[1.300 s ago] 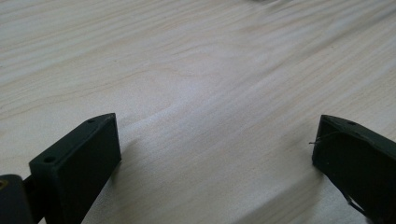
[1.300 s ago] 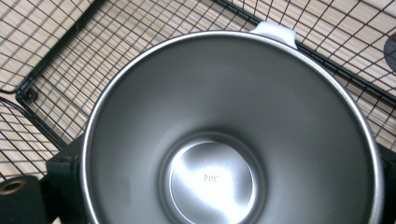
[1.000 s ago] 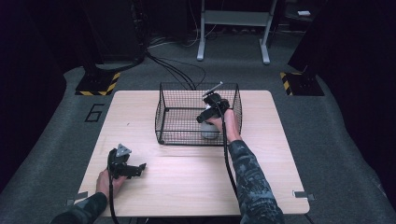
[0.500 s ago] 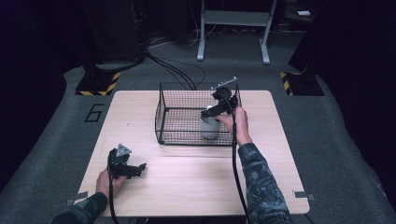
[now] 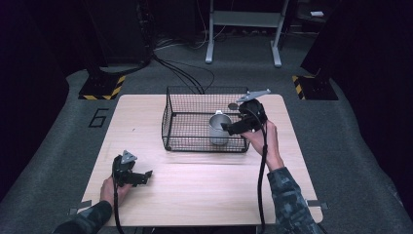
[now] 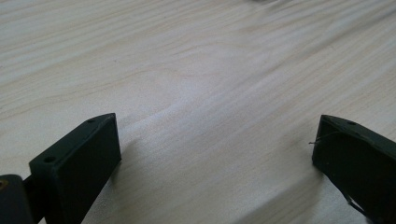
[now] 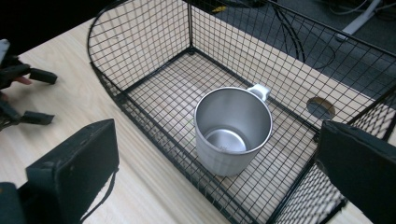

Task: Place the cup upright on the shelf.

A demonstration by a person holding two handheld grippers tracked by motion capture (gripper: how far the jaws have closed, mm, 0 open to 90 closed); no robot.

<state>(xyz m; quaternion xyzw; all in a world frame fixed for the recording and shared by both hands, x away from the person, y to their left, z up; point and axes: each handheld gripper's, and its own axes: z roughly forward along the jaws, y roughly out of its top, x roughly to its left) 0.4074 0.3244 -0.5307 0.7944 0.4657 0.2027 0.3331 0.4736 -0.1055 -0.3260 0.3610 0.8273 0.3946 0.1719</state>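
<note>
A steel mug (image 5: 219,129) with a handle stands upright and empty inside a black wire basket (image 5: 195,141) at the back middle of the wooden table (image 5: 204,195). My right gripper (image 5: 228,127) hovers over the basket's right end, open, jaws pointing at the mug but apart from it. In the right gripper view the mug (image 7: 232,130) sits on the basket (image 7: 140,42) floor, below and between the spread jaws of the right gripper (image 7: 215,149). My left gripper (image 5: 144,178) rests open on the table's front left. The left gripper (image 6: 217,135) has only bare wood between its jaws.
A round hole (image 5: 233,106) in the tabletop lies behind the mug under the basket. Beyond the table, cables (image 5: 185,73) run across the dark floor, a grey stand (image 5: 243,19) is at the back, and two yellow-black striped bases (image 5: 102,87) flank the table.
My right gripper was low in the basket at the mug; it has risen and pulled back to the right, leaving the mug standing in the basket. The left gripper has not moved.
</note>
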